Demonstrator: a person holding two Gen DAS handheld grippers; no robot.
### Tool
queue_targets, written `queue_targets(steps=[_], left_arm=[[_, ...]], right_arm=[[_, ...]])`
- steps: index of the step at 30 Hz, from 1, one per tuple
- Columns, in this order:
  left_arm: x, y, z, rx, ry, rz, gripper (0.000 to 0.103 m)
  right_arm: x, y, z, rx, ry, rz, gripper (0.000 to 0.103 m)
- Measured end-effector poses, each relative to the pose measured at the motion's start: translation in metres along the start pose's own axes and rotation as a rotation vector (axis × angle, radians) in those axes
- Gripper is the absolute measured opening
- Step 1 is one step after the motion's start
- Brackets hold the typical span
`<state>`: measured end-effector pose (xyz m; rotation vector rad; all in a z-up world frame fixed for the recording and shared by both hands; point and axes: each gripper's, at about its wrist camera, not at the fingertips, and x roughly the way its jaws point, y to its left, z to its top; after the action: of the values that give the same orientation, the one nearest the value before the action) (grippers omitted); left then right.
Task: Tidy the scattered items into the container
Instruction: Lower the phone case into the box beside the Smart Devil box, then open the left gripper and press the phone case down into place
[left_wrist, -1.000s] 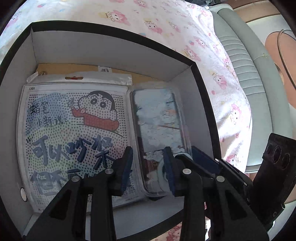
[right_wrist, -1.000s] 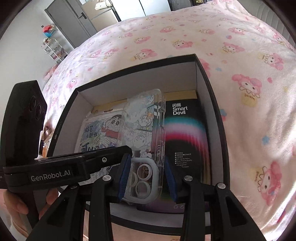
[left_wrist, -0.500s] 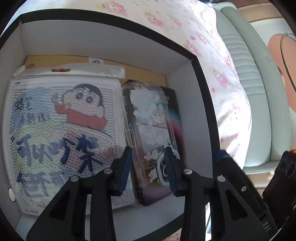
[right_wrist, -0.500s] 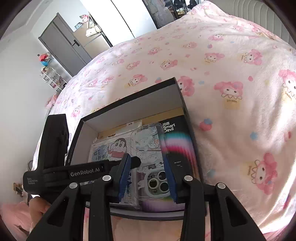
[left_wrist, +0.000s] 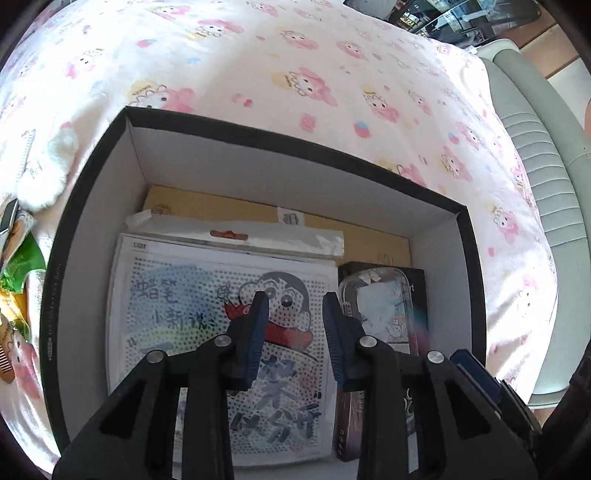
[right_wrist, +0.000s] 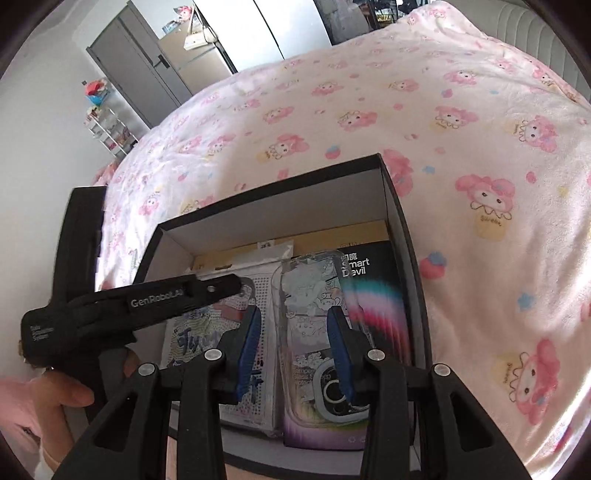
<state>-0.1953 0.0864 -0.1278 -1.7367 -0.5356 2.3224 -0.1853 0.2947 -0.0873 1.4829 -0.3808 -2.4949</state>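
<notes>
Tools: left tool (left_wrist: 293, 325) and right tool (right_wrist: 293, 347) hang released, empty, above black cardboard box (left_wrist: 476, 295). Clear printed phone case (right_wrist: 314, 325) lies inside. Advise lifting straight out, clear of walls.

Snack packets (left_wrist: 20, 258): cut off by the left edge, contents unreadable.
Tan carton (left_wrist: 332, 225): mostly buried under the flat items in the box.
Dark package (left_wrist: 419, 291): print blurred in the left view.

You have one black box (left_wrist: 472, 258) holding one cartoon bead sheet (left_wrist: 192, 302), one clear phone case (right_wrist: 310, 295), one dark packet (right_wrist: 376, 291).
</notes>
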Motion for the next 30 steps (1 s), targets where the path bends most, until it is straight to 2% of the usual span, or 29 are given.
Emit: queue_targets(steps=[5,7,10,11,13,15,17,20,23,26,30], left_arm=[[0.019,-0.008,0.005,0.036,0.068,-0.031,0.029],[0.025,-0.011,0.014,0.036,0.069,-0.059,0.027],[0.03,-0.016,0.024,0.015,0.059,-0.091,0.023],[0.034,-0.018,0.027,0.014,0.073,-0.1,0.023],[0.044,-0.025,0.03,0.02,0.108,-0.118,0.02],[0.051,-0.035,0.028,0.047,0.132,-0.138,0.019],[0.052,-0.047,0.022,0.09,0.132,-0.154,0.018],[0.047,-0.061,0.018,0.138,0.105,-0.199,0.016],[0.045,-0.066,0.025,0.162,0.077,-0.17,0.016],[0.05,-0.063,0.032,0.139,0.112,-0.188,0.016],[0.063,-0.075,0.035,0.168,0.137,-0.196,0.016]], right_arm=[[0.028,-0.005,0.022,-0.025,0.083,-0.013,0.033],[0.032,-0.004,0.024,-0.056,0.099,-0.017,0.033],[0.012,-0.006,0.014,-0.054,0.019,-0.053,0.033],[0.006,-0.007,0.01,-0.052,0.004,-0.026,0.033],[0.002,-0.009,0.004,-0.044,0.008,0.03,0.033],[0.003,-0.008,0.004,-0.067,0.012,0.015,0.033],[0.006,-0.006,0.005,-0.102,0.017,0.001,0.033],[0.013,-0.006,0.003,-0.118,0.046,0.039,0.028],[0.014,-0.003,-0.003,-0.15,0.047,0.037,0.025],[0.015,0.003,-0.007,-0.173,0.055,0.024,0.025],[0.025,0.004,-0.012,-0.169,0.112,0.024,0.025]])
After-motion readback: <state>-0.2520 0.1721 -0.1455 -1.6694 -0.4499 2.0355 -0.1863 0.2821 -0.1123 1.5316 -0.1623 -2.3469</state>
